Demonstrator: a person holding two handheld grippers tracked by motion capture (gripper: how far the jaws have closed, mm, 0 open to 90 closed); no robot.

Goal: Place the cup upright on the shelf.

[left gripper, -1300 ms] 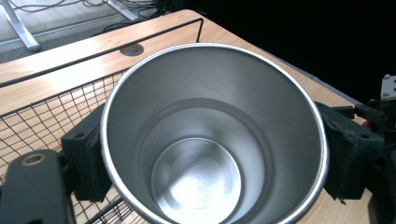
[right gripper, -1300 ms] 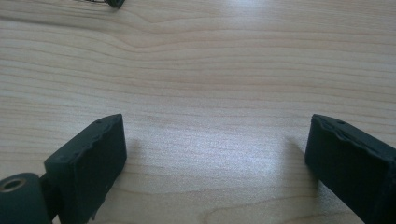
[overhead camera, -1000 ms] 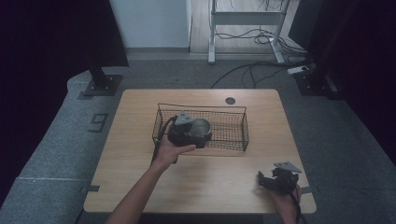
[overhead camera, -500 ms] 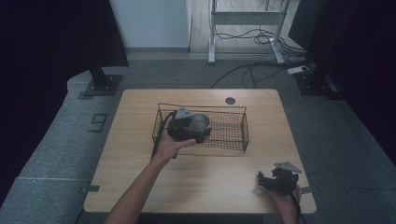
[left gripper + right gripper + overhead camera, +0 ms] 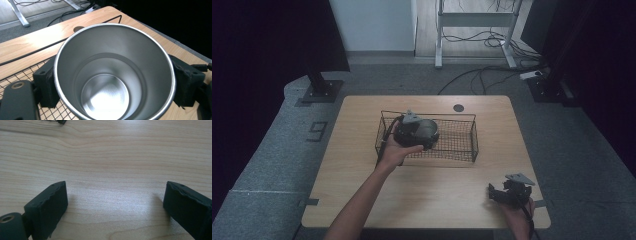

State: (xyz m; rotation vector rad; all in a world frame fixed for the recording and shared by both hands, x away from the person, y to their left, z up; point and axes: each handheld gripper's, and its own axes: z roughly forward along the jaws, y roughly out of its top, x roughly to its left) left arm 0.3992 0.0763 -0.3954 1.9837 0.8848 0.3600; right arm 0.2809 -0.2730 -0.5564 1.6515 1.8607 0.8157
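Right gripper (image 5: pixel 507 192) rests on the table (image 5: pixel 362 165) at its near right corner, well apart from the basket, jaws spread wide w/ bare wood between them in the right gripper view, holding nothing; no change there vs. the earlier frames. Left gripper (image 5: pixel 412 132) is clamped on a steel cup (image 5: pixel 113 72), pads pressing the cup's outer wall on opposite sides just below the rim, as the left gripper view shows; grip looks firm, no visible slip. What changed: a second ago the left hand (image 5: pixel 398 152) and cup sat over the basket's near-left part; since then they've shifted a little farther in toward the basket's back-left, so the cup now hangs over the wire basket (image 5: pixel 462 137), left half, mesh visible under it in the left gripper view. Judgement: the job reads as putting the cup into the basket, and it's nearly there; what's left is prob. a short lowering and a release. Orientation: cup's mouth opens toward the gripper's own camera, base away from it, so its long axis runs along the jaws; whether it stands fully upright rel. to the basket floor I can't tell; whether the base touches the mesh yet also can't be told.
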